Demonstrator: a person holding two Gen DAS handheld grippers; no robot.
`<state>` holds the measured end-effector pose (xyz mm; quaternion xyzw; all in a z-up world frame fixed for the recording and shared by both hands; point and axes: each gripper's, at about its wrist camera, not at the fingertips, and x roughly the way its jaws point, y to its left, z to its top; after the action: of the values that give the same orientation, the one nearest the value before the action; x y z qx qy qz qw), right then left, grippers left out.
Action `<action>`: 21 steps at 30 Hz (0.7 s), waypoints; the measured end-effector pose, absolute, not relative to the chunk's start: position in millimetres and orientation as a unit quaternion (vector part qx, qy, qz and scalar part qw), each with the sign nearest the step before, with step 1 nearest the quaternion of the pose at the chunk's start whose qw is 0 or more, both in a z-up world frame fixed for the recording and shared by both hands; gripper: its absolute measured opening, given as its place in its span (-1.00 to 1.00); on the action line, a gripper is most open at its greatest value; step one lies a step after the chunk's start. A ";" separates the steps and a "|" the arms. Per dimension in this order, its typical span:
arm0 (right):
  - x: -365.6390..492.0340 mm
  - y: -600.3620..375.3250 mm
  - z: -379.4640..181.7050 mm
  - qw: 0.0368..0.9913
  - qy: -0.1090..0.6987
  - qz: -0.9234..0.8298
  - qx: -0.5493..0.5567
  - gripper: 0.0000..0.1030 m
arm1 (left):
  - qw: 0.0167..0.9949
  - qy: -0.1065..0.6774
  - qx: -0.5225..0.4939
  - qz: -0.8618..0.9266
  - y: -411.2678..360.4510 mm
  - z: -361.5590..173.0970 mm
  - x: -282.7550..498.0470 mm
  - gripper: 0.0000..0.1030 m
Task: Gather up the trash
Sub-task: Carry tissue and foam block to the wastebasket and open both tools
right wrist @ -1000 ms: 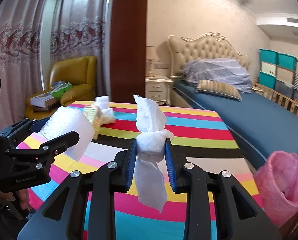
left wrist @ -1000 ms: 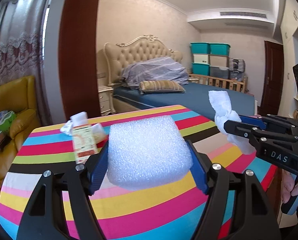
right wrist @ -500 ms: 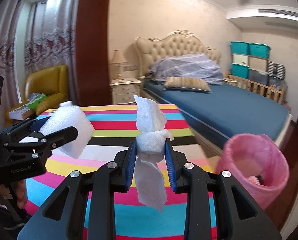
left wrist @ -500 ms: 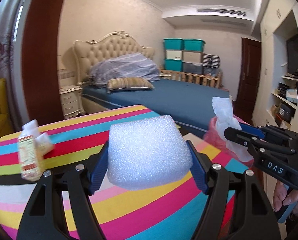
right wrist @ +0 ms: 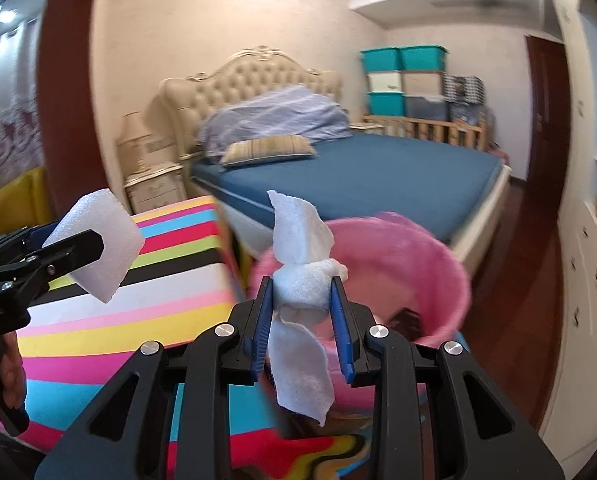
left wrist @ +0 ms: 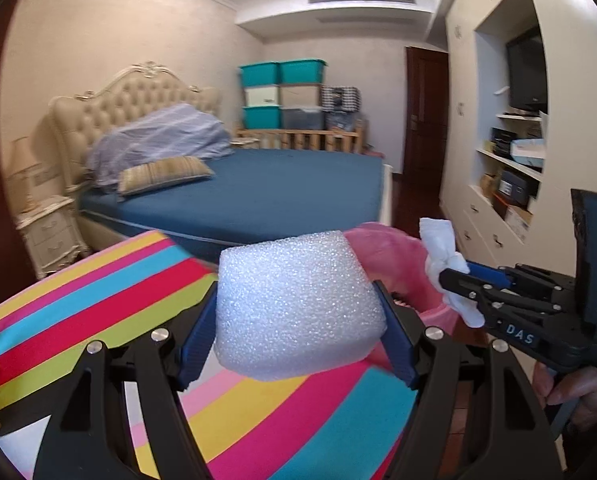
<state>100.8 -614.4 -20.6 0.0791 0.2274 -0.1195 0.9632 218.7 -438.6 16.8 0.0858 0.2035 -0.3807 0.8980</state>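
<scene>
Left tongs (left wrist: 298,340): clamped on white foam block (left wrist: 298,304), held above striped desk (left wrist: 98,304) near its far edge. Right tongs (right wrist: 302,312): clamped on knotted white tissue (right wrist: 302,280), held over pink-lined bin (right wrist: 418,256) beside the desk.

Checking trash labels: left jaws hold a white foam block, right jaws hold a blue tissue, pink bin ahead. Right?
Not quite: the tissue in the right gripper is white, as the right wrist view shows. The foam block and pink bin are as stated.
</scene>
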 end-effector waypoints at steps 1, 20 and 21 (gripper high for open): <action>100.7 -623.7 -21.7 0.962 0.227 -0.126 0.082 -0.44 | 0.894 0.207 0.087 -0.388 -452.4 16.0 223.0 0.37; 134.8 -715.1 -52.1 0.954 0.228 -0.166 0.101 0.31 | 0.883 0.242 0.031 -0.401 -586.6 29.5 307.6 0.83; 131.6 -713.9 -50.2 0.954 0.225 -0.169 0.100 0.31 | 0.889 0.233 0.032 -0.393 -576.9 32.4 308.9 0.89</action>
<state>131.6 -713.9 -50.2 0.0998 0.2252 -0.1687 0.9544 308.9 -576.9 32.4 0.0318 0.2331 -0.3926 0.8891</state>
